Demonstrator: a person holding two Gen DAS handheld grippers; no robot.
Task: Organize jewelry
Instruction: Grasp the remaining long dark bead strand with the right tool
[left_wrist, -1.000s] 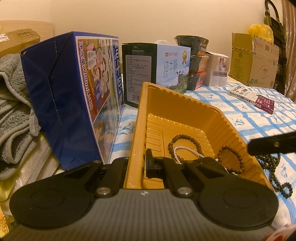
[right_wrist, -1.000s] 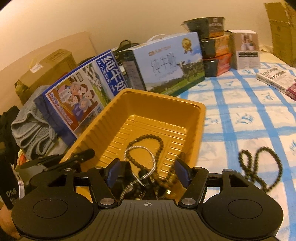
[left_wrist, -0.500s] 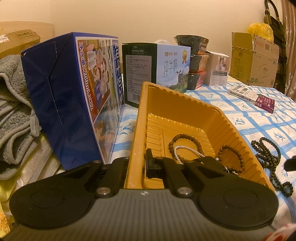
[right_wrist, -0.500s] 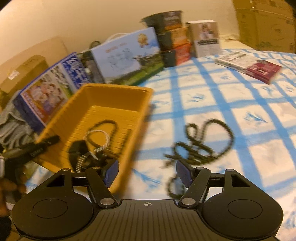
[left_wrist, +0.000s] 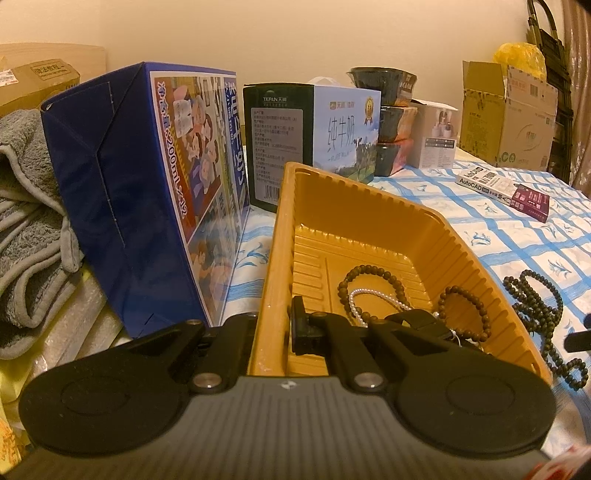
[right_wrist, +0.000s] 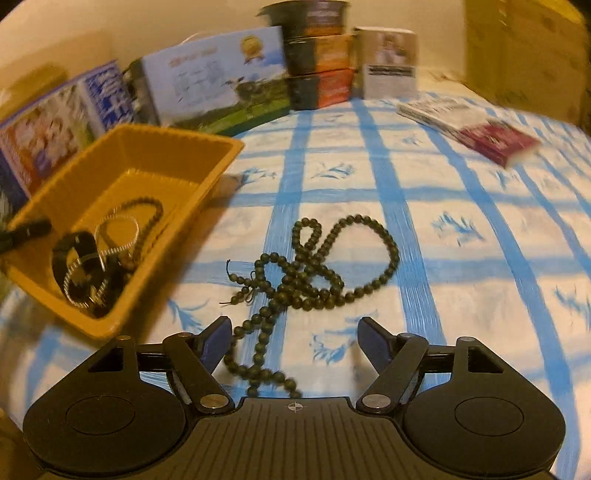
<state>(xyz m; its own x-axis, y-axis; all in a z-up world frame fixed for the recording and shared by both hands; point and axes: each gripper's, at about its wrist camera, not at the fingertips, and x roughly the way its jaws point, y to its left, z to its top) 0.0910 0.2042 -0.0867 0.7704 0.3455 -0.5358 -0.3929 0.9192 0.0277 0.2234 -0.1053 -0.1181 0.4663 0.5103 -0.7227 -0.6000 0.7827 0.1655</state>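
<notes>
At the far left of the left wrist view, a grey towel (left_wrist: 26, 221) is being shown folded beside a blue milk carton box (left_wrist: 147, 192), which is standing upright just left of the yellow tray (left_wrist: 369, 206). The near left wall of the tray is being clamped by the left gripper (left_wrist: 273, 332): one finger is being kept outside the wall and the other inside, closed against it. Inside the tray, a brown bead bracelet (left_wrist: 373, 280), a white pearl strand (left_wrist: 373, 299) and a second brown bead loop (left_wrist: 465, 314) are being seen resting on the ribbed floor, touching one another. Behind the tray, a green and white milk box (left_wrist: 314, 129) is being shown, with stacked dark bowls (left_wrist: 391, 118) just beyond it.

To the right of the tray, a long dark bead necklace (right_wrist: 317, 273) is being left lying in tangled loops on the blue-checked tablecloth (right_wrist: 461, 258), outside the tray and near its right wall. The right gripper (right_wrist: 293, 345) is being held just above the near end of this necklace, its fingers (right_wrist: 216, 341) spread wide apart with nothing gripped between them; the beads are being framed in the gap. Further right, a book (right_wrist: 469, 125) is being shown flat on the cloth, well apart from the necklace, though this view is blurred.
</notes>
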